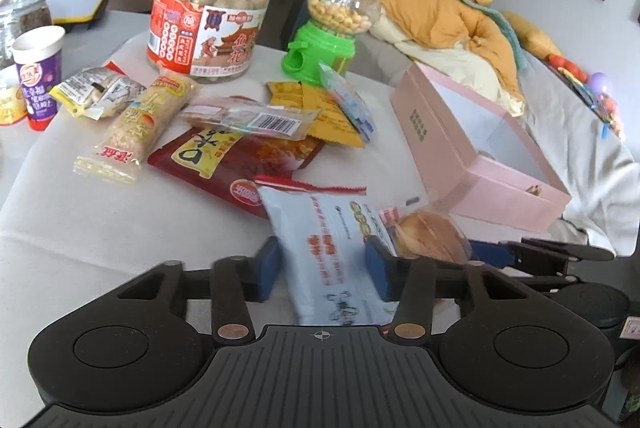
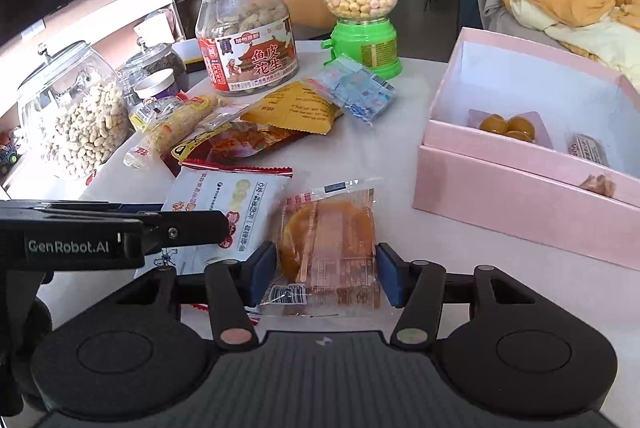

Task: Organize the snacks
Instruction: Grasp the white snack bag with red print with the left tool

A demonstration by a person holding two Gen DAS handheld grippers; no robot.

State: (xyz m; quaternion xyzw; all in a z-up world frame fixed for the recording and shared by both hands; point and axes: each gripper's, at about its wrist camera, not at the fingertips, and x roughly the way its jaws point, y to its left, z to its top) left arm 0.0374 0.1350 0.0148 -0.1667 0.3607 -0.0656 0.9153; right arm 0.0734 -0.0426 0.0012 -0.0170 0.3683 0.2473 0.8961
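Straddling a pale blue-white plastic snack pouch with a red serrated top edge (image 1: 320, 248), the left tongs (image 1: 322, 270) sit low over the white desk (image 1: 100, 220). Blue pads stand on both sides of the pouch; the right pad looks to touch its edge, the left pad stands just clear, so no firm pinch shows. The right tongs (image 2: 326, 274) bracket a clear wrapper holding a round orange-brown cake (image 2: 328, 240). Both pads are at the wrapper's side edges, seemingly touching the film, but whether they really press it I cannot tell. The two packets lie side by side, near the front edge of the desk — pouch left, cake right.

Behind them is a loose heap: a dark red foil bag with a yellow label (image 1: 236, 160), a long clear bar of puffed grain (image 1: 136, 124), a flat yellow-orange sachet (image 2: 292, 108), and a small clear bag of blue-white candies (image 2: 360, 92). Farther back stand a big clear plastic jar with a gold lid and red label (image 2: 248, 36) and a green toy candy dispenser with a clear globe (image 2: 362, 12).

To the right sits an open pink cardboard box (image 2: 520, 204), white inside — a pack of round yellow-brown sweets (image 2: 506, 126) and a small wrapped bar (image 2: 588, 148) lie in it.
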